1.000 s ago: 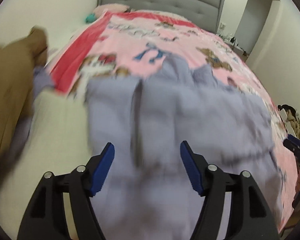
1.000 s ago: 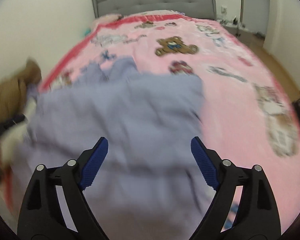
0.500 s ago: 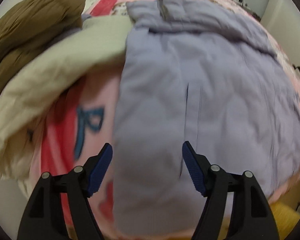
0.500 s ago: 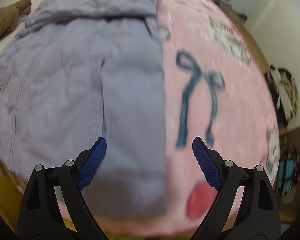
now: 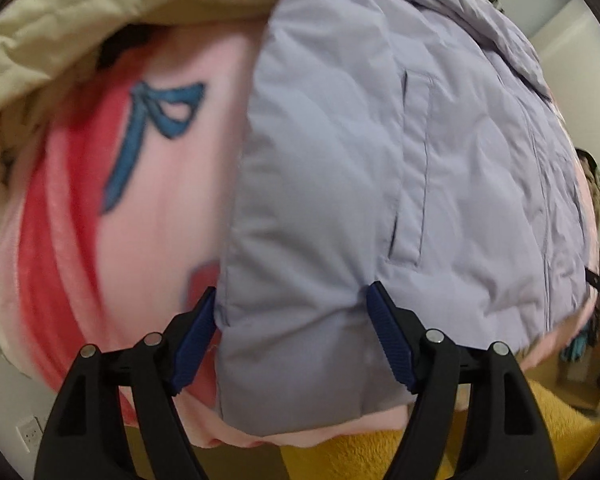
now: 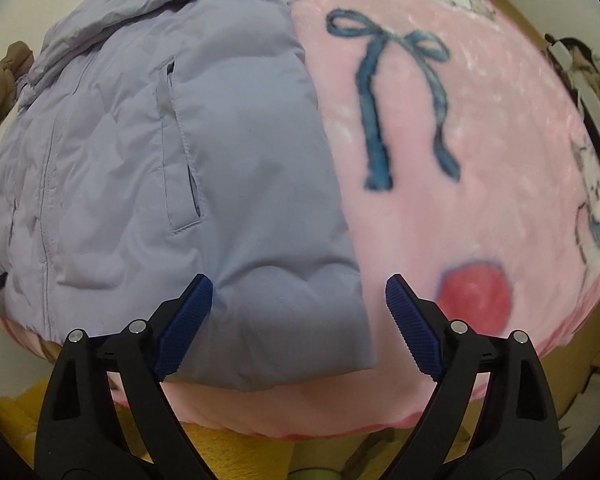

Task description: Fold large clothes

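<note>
- Two grippers point steeply down over the near end of a lilac padded jacket that lies flat on a pink blanket spread over the bed.
- The left gripper has its jaws spread; they have just been opening wider. The jacket's near left corner sits between the blue pads, and the left pad lines up with the garment's side edge. Whether a pad touches the cloth I cannot tell.
- The right gripper also has its jaws spread wide, having just opened a little more. The jacket's near right corner lies between them, nearer the left pad; the right pad is over bare blanket.
- In both views the jacket's hem runs close to the blanket's near edge, and a welt pocket shows on each front panel.
- A blue ribbon bow is printed on the blanket just beside the jacket's right side; another bow is printed beside its left side.
- A cream garment is heaped beyond the left bow, touching the jacket's upper left edge.
- A yellow fleecy cloth shows below the blanket's near edge.
</note>
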A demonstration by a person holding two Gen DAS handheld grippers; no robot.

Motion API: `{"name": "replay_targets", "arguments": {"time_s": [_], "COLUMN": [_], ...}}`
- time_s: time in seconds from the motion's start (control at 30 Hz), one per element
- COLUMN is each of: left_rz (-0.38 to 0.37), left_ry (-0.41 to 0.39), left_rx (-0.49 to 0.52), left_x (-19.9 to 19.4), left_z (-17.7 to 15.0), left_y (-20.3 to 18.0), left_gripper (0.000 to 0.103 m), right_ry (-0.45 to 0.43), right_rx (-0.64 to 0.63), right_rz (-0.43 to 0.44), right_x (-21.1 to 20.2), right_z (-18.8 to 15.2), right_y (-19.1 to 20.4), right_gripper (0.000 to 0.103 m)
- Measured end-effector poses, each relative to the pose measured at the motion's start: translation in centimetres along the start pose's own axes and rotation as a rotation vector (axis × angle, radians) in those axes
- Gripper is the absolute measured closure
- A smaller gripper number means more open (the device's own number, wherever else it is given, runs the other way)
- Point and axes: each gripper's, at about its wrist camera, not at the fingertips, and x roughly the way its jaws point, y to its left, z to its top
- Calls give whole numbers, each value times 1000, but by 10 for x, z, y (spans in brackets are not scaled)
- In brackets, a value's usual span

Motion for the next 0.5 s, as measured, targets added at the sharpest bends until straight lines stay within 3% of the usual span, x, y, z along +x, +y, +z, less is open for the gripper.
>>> {"name": "replay_targets", "arguments": {"time_s": [0.07,0.17,0.3,0.33,0.4,0.5], "left_rz": [-37,-42,13,22,44,81], "left_ry": [17,25,26,32,52,68], "left_rx": [-25,-6,116,129,152,182], "left_x": [3,3,-1,-1,-2,-6], "left_z": [-1,1,3,3,6,10], "left_y": [8,11,-9,-11,-20,-30], "left_gripper": [28,29,62,65,77,85], "right_ry": [8,28,17,18,23,38], "right_rx": [-18,-22,-119,-131,-142,-130], "right_rz": [0,25,-6,-11,-11,3], "right_x": [2,3,-4,-6,-8,-13], "right_z": [1,2,0,0,1,5], "right_y": [3,7,25,28,33,35], "right_gripper": [19,32,62,70,77,83]}}
